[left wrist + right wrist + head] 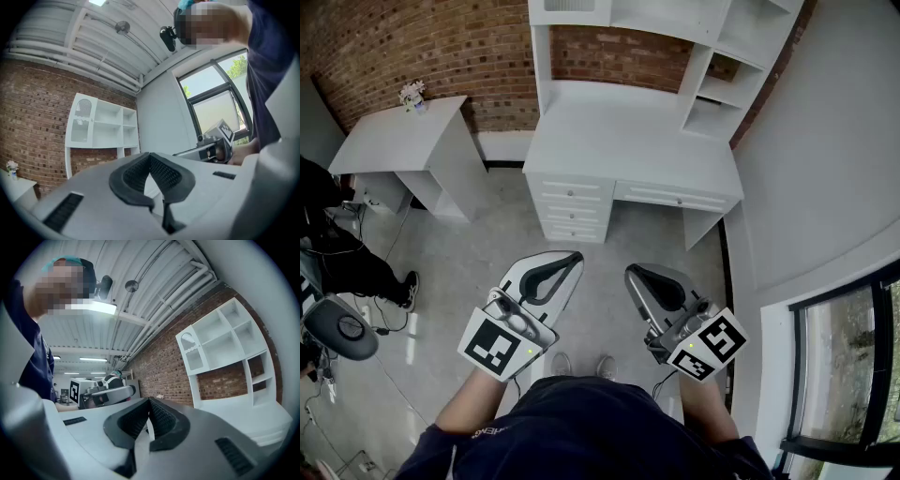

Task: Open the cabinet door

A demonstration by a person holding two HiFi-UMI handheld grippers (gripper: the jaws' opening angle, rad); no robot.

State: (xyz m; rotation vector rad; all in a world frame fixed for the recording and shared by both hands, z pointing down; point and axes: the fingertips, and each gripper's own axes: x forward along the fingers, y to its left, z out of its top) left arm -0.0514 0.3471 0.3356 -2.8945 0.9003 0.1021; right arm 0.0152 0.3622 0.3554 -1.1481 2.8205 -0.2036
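A white desk with a shelf hutch [628,122] stands against the brick wall ahead. The hutch's upper left compartment has a closed white cabinet door [80,119] with an arched pane, which also appears in the right gripper view [191,352]. Both grippers are held level over the floor, well short of the desk. My left gripper [573,257] is shut with nothing between its pads [164,173]. My right gripper [632,273] is also shut and empty, its pads [161,418] meeting at the tip. Each gripper shows in the other's view, the right gripper [213,147] and the left gripper [108,392].
Drawers [572,206] fill the desk's left front. A small white side table [398,141] with a flower pot [412,94] stands at the left. An office chair [337,328] and a person's legs [356,267] are at the far left. A wall and a window [844,375] are on the right.
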